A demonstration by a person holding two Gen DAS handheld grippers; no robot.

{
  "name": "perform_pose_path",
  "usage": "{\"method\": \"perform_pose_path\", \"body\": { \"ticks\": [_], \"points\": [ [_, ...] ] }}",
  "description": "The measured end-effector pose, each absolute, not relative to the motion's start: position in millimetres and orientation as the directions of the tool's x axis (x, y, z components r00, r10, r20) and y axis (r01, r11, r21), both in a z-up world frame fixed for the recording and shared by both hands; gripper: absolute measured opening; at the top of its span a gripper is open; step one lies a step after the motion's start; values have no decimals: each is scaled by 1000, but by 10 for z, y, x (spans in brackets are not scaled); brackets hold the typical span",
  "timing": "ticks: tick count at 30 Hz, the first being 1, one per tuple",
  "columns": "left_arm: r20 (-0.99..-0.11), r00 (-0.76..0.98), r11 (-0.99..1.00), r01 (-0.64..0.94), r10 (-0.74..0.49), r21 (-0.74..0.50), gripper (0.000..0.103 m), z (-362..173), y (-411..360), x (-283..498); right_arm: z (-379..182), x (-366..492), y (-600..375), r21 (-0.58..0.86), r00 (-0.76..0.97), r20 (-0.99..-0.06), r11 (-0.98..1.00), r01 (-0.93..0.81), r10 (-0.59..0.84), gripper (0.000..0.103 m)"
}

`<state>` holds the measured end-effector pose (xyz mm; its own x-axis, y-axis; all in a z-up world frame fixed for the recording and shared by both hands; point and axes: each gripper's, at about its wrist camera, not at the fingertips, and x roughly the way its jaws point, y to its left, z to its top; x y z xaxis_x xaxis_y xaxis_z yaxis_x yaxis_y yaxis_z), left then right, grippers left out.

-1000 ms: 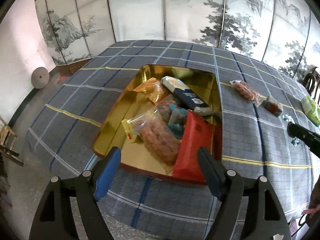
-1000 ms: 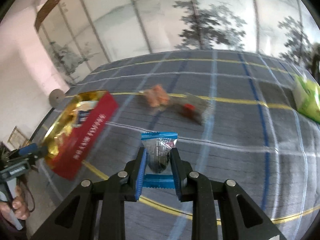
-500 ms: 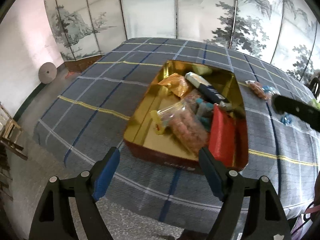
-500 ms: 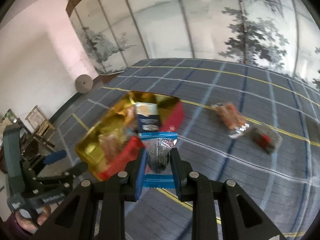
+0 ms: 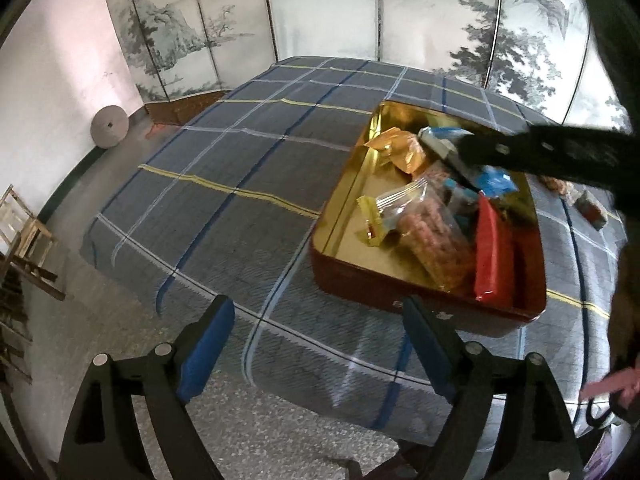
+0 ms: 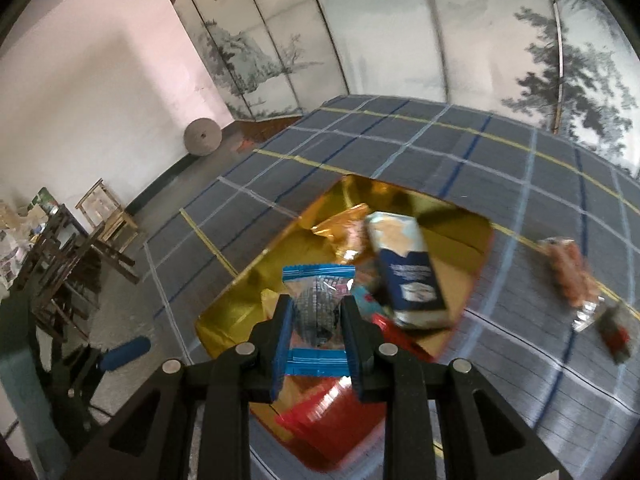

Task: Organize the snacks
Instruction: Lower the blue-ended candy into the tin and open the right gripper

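A gold-lined red tin [image 5: 340, 200] sits on the plaid tablecloth and holds an orange packet [image 5: 404, 152], a clear bag of pinkish snacks [image 5: 428, 236] and a red packet [image 5: 492, 256]. My right gripper [image 6: 316, 304] is shut on a clear candy packet with blue ends [image 6: 318, 280] and hovers over the tin [image 6: 236, 304], beside a blue and white box [image 6: 408, 280]. In the left wrist view it shows as a dark bar [image 5: 540, 152] across the tin. My left gripper [image 5: 316, 316] hangs over the table's near edge, left of the tin, its jaws opening with nothing between them.
Right of the tin, a bag of orange snacks [image 6: 568, 276] and a small dark packet [image 6: 616, 332] lie on the cloth. A painted folding screen [image 5: 320, 8] stands behind the table. Wooden chairs [image 6: 104, 216] and a stone disc [image 6: 202, 136] are on the floor at left.
My right gripper carried the candy packet leftwards from the bare cloth to above the tin. My left gripper drew away to the left, so the tin slid right in its view, and its jaws widened.
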<state>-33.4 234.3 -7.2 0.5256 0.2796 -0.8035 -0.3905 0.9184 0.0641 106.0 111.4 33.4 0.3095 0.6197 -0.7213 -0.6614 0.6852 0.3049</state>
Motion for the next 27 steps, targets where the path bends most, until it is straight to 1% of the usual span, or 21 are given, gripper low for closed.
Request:
{"method": "perform_pose_path", "body": {
  "ticks": [9,15,22,27],
  "points": [
    [-803,512,914,-395,305,95,85,-104,2429,-364,107,1319,1605,311,266,-769,704,-638,582,25],
    [-810,496,913,-394,311,109,85,-147,2456,-362,51,1413,1732,324,257,-773,708,-627,581,25],
    [-818,480,909,-401,315,115,86,-187,2504,-368,64,1422,1752,349,267,-746,699,-624,610,26],
    [-816,475,907,-401,329,133,86,-171,2477,-373,179,1344,1533,376,302,-696,688,-620,652,26]
  ]
}}
